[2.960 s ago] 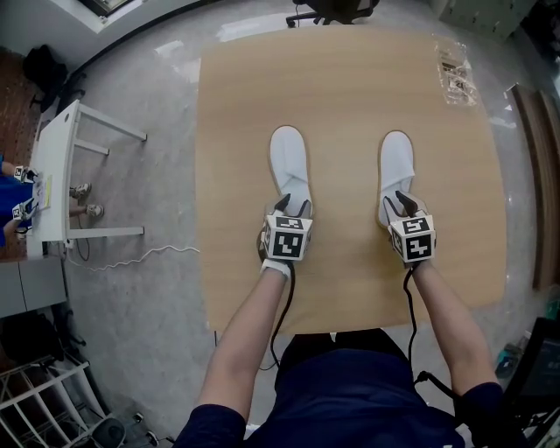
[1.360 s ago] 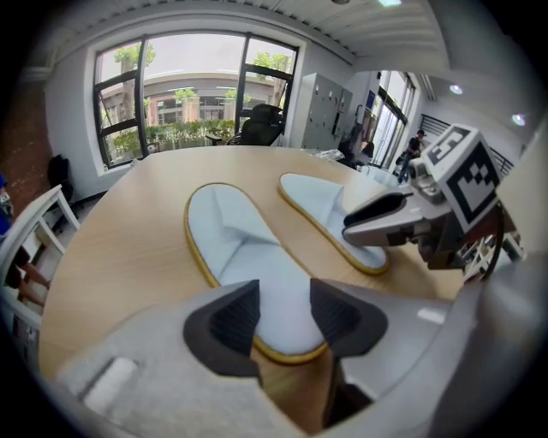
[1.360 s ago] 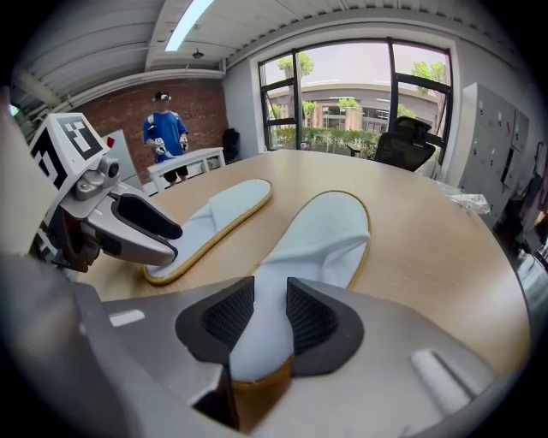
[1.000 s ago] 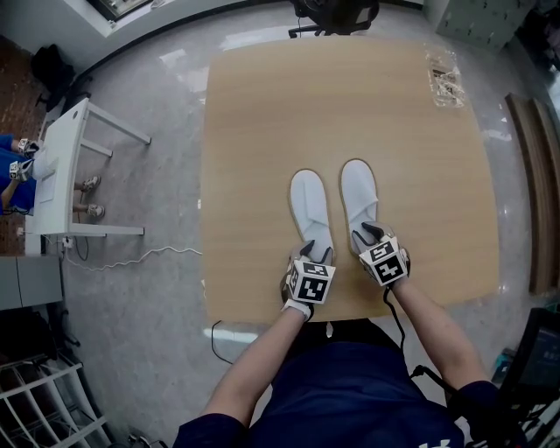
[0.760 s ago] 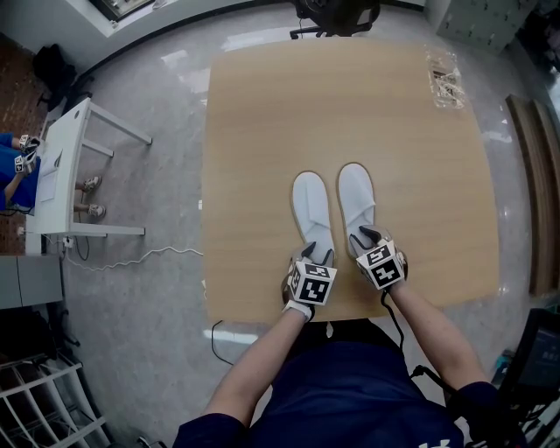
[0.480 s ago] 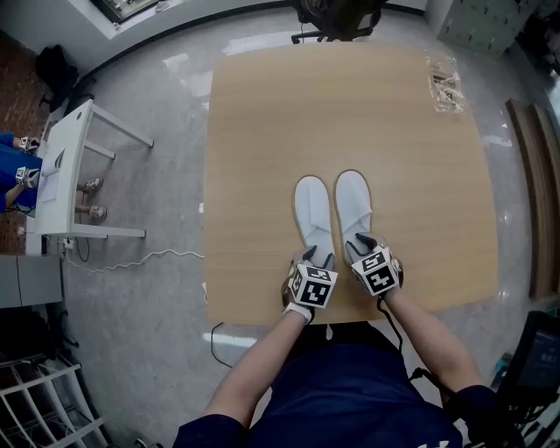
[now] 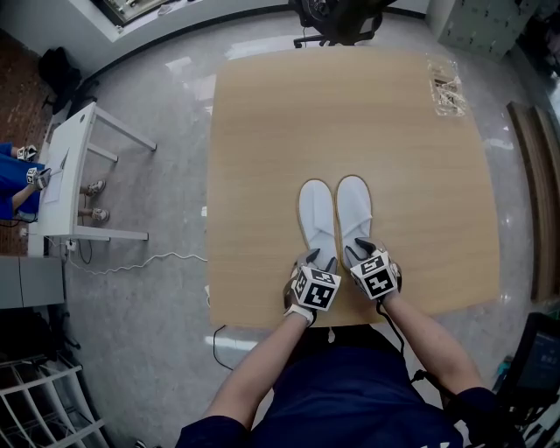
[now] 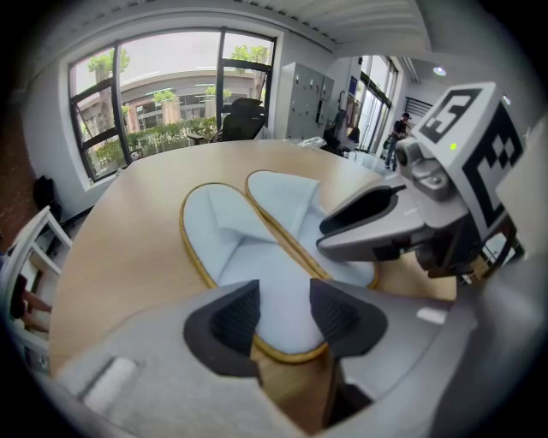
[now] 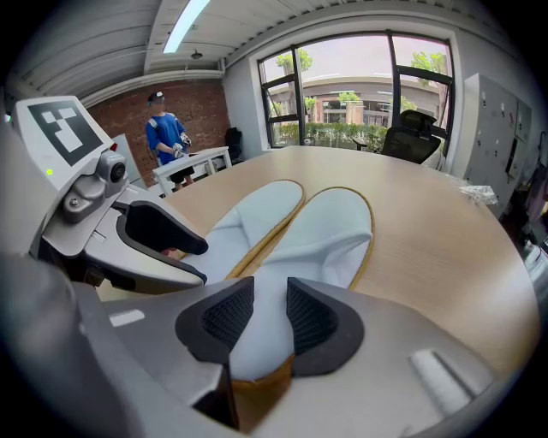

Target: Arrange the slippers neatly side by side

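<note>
Two white slippers with tan rims lie side by side, toes pointing away, on the wooden table (image 7: 350,114). The left slipper (image 7: 317,214) (image 8: 231,239) (image 9: 257,214) and right slipper (image 7: 353,206) (image 8: 291,192) (image 9: 334,231) touch along their inner edges. My left gripper (image 7: 320,258) (image 8: 282,312) is shut on the left slipper's heel. The right gripper (image 7: 360,248) (image 9: 270,312) is shut on the right slipper's heel. Each gripper shows in the other's view, close beside it.
The table's near edge lies just behind both grippers. A clear plastic bag (image 7: 445,83) lies at the table's far right corner. An office chair (image 7: 337,16) stands beyond the far edge. A small white table (image 7: 66,175) and a person in blue (image 9: 163,137) are off to the left.
The right gripper has drawn the right slipper leftward until it lies against the left one. Three seconds ago the slippers lay well apart and farther up the table.
</note>
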Demonstrator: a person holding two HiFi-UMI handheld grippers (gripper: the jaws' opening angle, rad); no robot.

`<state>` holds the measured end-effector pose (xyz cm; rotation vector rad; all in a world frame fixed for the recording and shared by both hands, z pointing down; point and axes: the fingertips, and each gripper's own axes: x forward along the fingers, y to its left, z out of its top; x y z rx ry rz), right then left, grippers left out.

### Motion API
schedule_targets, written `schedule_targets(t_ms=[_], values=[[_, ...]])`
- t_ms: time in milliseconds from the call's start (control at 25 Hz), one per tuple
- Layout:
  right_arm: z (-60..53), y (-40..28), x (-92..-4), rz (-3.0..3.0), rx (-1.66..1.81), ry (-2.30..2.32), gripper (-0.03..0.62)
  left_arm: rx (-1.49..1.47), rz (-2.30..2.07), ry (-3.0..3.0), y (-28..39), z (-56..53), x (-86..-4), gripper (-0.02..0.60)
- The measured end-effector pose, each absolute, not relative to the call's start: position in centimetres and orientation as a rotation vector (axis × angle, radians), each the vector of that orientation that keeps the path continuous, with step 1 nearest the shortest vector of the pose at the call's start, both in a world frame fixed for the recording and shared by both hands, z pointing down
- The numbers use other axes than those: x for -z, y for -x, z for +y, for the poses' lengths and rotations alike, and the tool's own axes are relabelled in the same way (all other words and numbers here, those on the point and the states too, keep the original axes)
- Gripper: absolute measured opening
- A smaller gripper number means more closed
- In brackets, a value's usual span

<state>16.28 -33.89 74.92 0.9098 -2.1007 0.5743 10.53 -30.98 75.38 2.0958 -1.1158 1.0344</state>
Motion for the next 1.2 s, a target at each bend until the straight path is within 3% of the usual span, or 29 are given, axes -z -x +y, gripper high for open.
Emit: schedule_targets(t_ms=[240,600,720,920,1200], values=[[-34.5,-16.0,-73.3,-2.183,-0.602,-0.978,0.112,-1.003,-1.188,-2.165,-10.0,-32.2,-73.2,0.186],[-35.3,-17.0,-66.4,-2.371,-0.751,-1.125,0.091,-0.723,-1.314,-2.234,-8.5,-33.4,-65.1,0.185],[-34.8,-17.4,-62.8,-2.426,-0.784,-1.174,0.084,-0.605,-1.351,-2.258,-7.7,-33.0,-61.2,0.15],[-33.8,-18.2,-56.2,-2.532,-0.764,-1.243,0.038,-0.408,-1.345,-2.382,-9.0,-31.0,-54.4,0.003],[-34.7,-16.4,-47.0,-2.709,-0.563,-1.267,0.02,-0.247,-1.306,-2.521,-10.1,-30.7,-47.9,0.003]])
